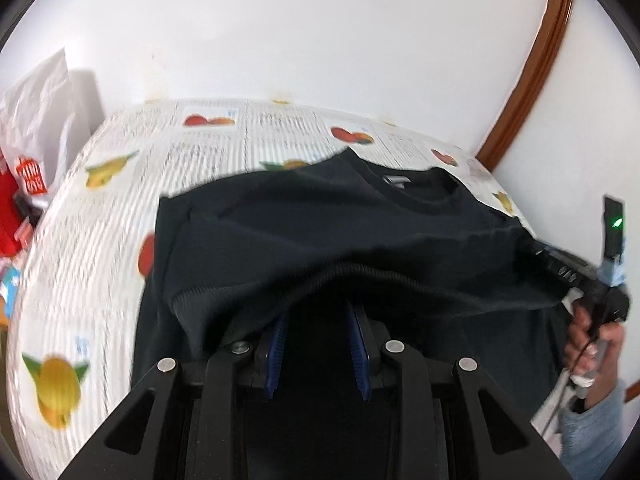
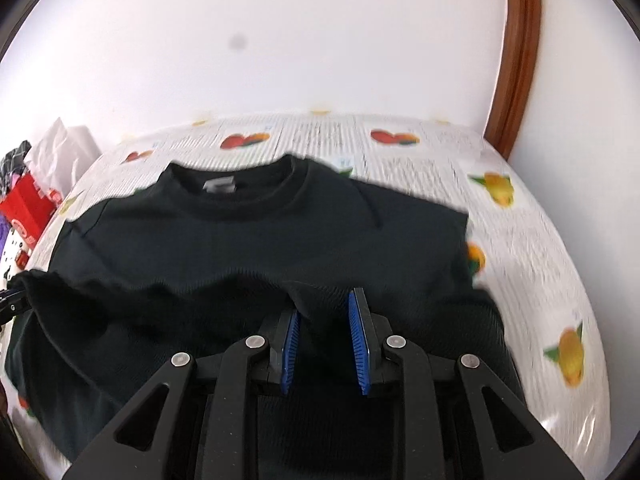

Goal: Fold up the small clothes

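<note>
Your table (image 2: 532, 248) wears a white cloth printed with fruit pictures and lines of text, and it stands against a plain white wall (image 2: 280, 40) with a brown wooden frame (image 2: 520, 60) rising beyond the table's far right corner. Off the table's left edge you have a red box (image 2: 26, 204) and white crumpled paper (image 1: 36, 100). The black sweatshirt (image 2: 260, 232) lies spread across the middle of the table, its collar and grey label toward the wall and its ribbed hem toward you, lifted off the cloth and draped forward. Your left gripper (image 1: 318, 320) reaches under that raised hem near the shirt's left side; its 2 blue pads (image 1: 358, 356) stand apart with dark cloth bunched over and between them, though motion blur keeps you from telling whether they pinch it. Your right gripper (image 2: 322, 312) sits at the hem right of the table's middle, its blue pads (image 2: 358, 344) parted at a moderate gap with a fold of hem hanging between them, touching the left pad. In the left wrist view your right hand (image 1: 592, 344) grips its handle at the shirt's right edge.
</note>
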The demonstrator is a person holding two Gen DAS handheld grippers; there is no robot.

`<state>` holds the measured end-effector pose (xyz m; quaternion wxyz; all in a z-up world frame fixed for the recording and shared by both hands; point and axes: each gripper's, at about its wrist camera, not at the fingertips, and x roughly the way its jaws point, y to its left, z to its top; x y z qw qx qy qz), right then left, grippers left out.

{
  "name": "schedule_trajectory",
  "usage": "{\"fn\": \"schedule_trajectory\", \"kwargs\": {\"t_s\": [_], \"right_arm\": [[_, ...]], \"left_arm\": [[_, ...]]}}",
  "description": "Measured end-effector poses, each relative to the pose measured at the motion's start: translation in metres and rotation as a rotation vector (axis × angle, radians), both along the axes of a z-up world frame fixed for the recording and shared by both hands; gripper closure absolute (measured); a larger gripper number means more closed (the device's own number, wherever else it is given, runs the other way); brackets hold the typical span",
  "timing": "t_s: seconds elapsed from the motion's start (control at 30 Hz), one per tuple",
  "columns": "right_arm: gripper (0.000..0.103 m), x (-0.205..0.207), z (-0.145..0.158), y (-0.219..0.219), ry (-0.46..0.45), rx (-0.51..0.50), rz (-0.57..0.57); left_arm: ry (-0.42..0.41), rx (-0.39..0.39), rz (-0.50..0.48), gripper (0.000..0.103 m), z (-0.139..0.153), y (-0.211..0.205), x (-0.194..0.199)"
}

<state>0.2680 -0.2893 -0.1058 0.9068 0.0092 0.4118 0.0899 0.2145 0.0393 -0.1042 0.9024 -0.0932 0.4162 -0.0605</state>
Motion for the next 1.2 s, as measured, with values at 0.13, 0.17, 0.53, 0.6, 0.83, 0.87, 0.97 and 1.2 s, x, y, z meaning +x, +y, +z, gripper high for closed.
{"fn": "schedule_trajectory", "kwargs": {"t_s": [0.13,0.17,0.53,0.6,0.83,0.87,0.97,1.2], "right_arm": [[0.079,0.015,0.029,-0.006,-0.07,0.047,-0.014],[0.079,0.014,0.036,-0.008,-0.096,0.045,-0.017],[0.057,-0.025,0.046,-0.078,-0.111,0.044,-0.042],[0.054,-0.025,0.032,-0.078,-0.083,0.031,-0.022],[0.054,0.013,-0.01,-0.068,-0.007,-0.055,-0.036],[0.054,0.021,-0.012,-0.067,0.004,-0.051,-0.042],[0.055,0.039,-0.019,-0.064,0.019,-0.045,-0.032],[0.082,0.053,-0.032,-0.058,0.035,-0.072,-0.001]], "left_arm": [[0.021,0.033,0.032,0.076,-0.009,0.002,0.029],[0.029,0.022,0.036,0.076,-0.011,0.004,0.033],[-0.036,0.066,0.052,0.062,0.002,0.036,0.008],[-0.015,0.078,0.061,0.062,-0.002,0.045,0.007],[0.036,0.087,0.03,0.062,-0.018,0.058,0.019],[0.04,0.084,0.015,0.062,-0.018,0.058,0.022],[0.084,0.114,-0.027,0.062,-0.025,0.051,0.042],[0.029,0.138,-0.031,0.093,-0.024,0.044,0.038]]}}
